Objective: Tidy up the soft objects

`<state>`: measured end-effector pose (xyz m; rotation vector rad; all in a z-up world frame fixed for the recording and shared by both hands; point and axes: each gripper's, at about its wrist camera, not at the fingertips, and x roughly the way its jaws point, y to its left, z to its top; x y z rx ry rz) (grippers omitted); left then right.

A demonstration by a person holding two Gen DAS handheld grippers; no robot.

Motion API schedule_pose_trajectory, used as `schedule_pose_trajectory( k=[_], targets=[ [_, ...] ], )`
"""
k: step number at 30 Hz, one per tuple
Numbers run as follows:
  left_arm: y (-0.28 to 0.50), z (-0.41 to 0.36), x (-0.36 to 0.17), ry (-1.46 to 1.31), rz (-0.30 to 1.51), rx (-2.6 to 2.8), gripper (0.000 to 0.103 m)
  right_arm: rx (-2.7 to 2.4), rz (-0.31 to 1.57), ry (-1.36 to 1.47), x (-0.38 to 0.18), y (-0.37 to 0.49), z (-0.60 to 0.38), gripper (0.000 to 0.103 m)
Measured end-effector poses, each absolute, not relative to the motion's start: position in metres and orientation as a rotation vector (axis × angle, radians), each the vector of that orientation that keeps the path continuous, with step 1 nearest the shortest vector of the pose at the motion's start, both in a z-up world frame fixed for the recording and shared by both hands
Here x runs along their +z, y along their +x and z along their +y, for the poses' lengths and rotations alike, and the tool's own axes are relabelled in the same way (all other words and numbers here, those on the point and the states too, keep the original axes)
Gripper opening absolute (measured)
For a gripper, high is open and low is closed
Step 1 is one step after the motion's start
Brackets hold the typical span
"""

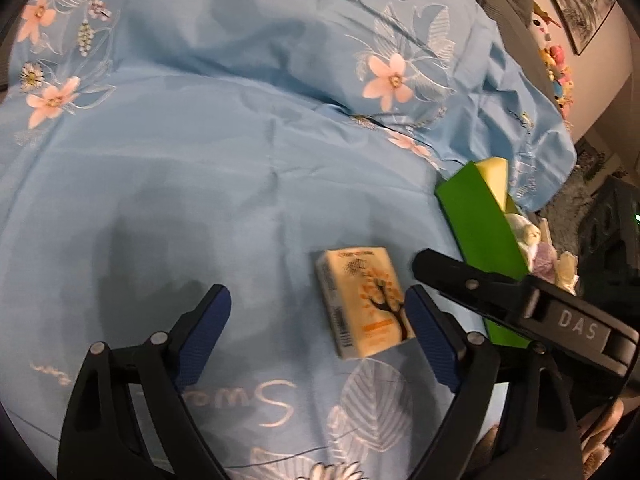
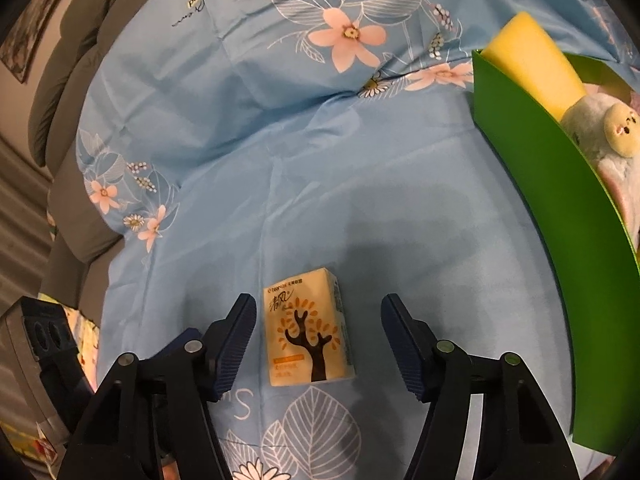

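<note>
Right gripper (image 2: 318,340) apart, astride tissue pack (image 2: 310,330) on blue sheet (image 2: 280,160), untouched; green box (image 2: 532,184) right; left gripper (image 1: 318,330) apart.

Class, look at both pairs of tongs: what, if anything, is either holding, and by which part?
Nothing is held. The right tongs stand open around the tissue pack without touching it; the left tongs are open and empty.

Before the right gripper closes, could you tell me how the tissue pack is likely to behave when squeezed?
The tissue pack looks soft-wrapped, so it will probably dent rather than resist. Lying flat on the sheet, it shouldn't roll. Its glossy film may slip between the right gripper pads.
</note>
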<state>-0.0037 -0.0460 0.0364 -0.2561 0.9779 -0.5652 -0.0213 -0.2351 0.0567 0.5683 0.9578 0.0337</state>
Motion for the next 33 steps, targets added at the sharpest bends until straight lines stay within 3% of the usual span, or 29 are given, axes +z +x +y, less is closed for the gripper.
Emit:
schedule_pose_trajectory(
  k=[3,5,10,13,16,21,33],
  targets=[
    [-0.004,-0.054,0.034,-0.257,0.987,-0.608,0.075,0.051,0.971,0.587,0.053,-0.018,-0.238,0.064],
    [-0.005,-0.060,0.033,-0.244,0.985,-0.621,0.073,0.061,0.983,0.600,0.050,-0.015,-0.239,0.063],
    [-0.005,-0.071,0.025,-0.239,1.008,-0.657,0.048,0.102,1.030,0.644,0.037,-0.008,-0.236,0.063],
    [-0.005,-0.077,0.020,-0.225,1.020,-0.668,0.040,0.091,1.062,0.643,0.029,-0.004,-0.233,0.063],
    [-0.006,-0.082,0.015,-0.229,1.026,-0.697,0.037,0.111,1.073,0.660,0.023,-0.001,-0.231,0.062],
    [-0.008,-0.082,0.018,-0.224,1.004,-0.693,0.035,0.104,1.070,0.650,0.023,-0.002,-0.229,0.051],
    [-0.038,-0.075,0.076,-0.161,0.790,-0.689,0.035,0.165,0.876,0.617,0.084,-0.033,-0.224,0.050]
  ],
)
